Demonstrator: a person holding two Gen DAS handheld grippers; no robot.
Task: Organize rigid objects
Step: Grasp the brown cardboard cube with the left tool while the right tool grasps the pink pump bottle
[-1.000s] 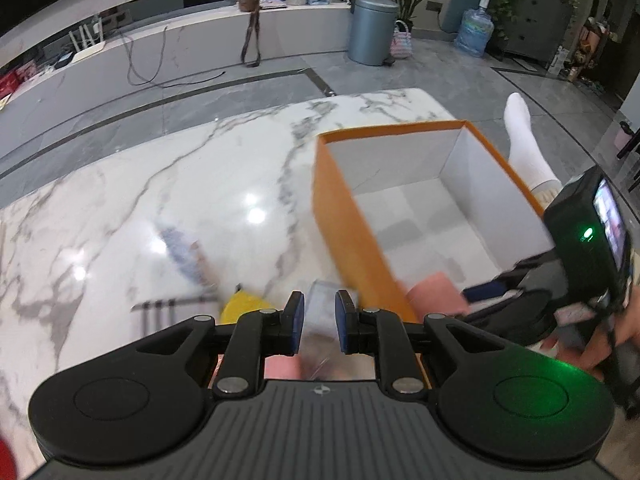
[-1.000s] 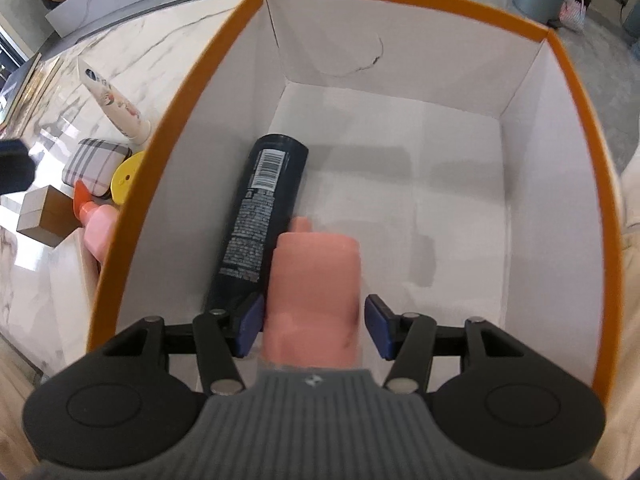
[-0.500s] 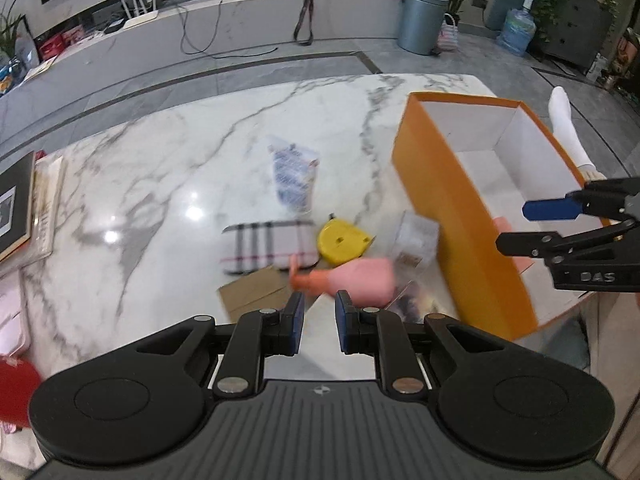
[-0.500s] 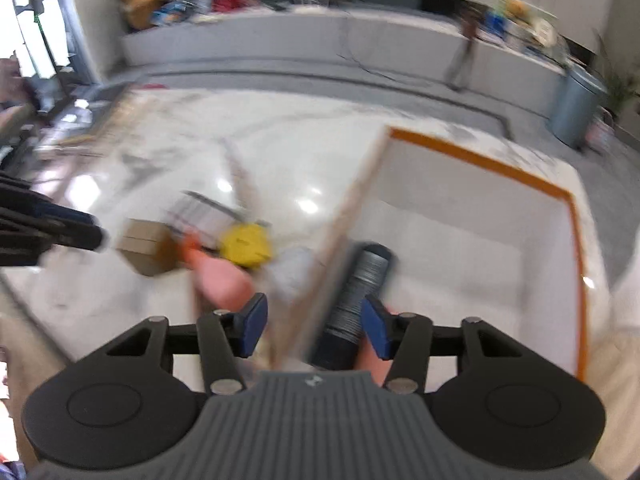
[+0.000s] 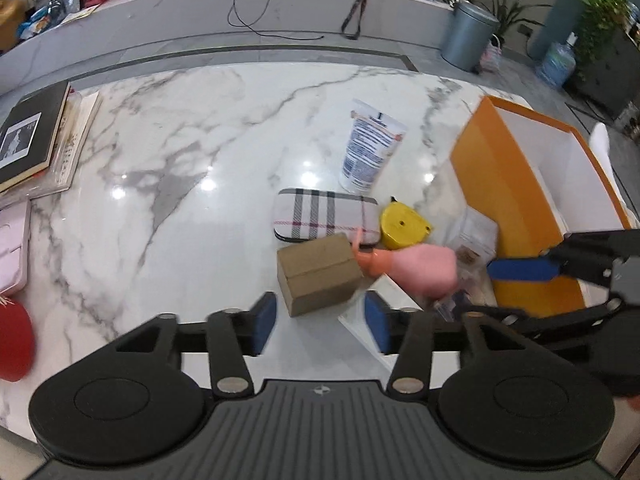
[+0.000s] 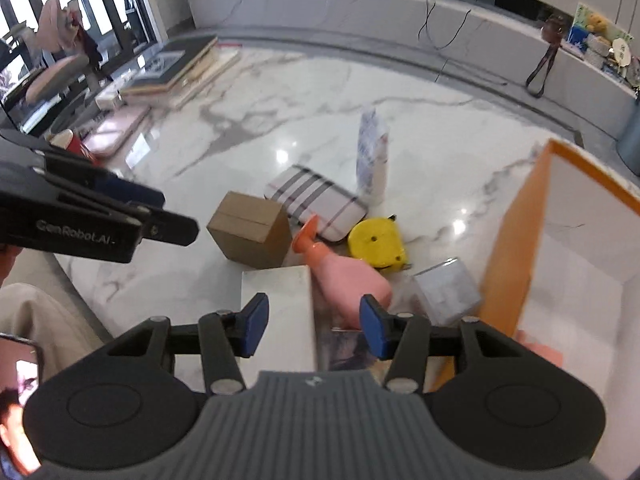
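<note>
My left gripper (image 5: 320, 326) is open and empty, just short of a small brown cardboard box (image 5: 320, 274). My right gripper (image 6: 314, 326) is open and empty above a white flat box (image 6: 280, 312) and a pink bottle (image 6: 346, 280) that lies on its side. Around them lie a plaid case (image 5: 326, 218), a yellow tape measure (image 5: 404, 226), a white tube (image 5: 370, 148) and a clear packet (image 6: 446, 292). The orange box (image 5: 508, 200) stands at the right; a pink object (image 6: 540, 350) shows inside it.
Books (image 5: 30, 136) are stacked at the table's far left, with a pink flat case (image 5: 12, 252) and a red object (image 5: 12, 344) nearer. The right gripper's fingers (image 5: 520, 270) reach in beside the orange box. The table's front edge is close below both grippers.
My right gripper let go of the pink object inside the orange box and swung left over the loose items. My left gripper opened and drew back towards the brown box.
</note>
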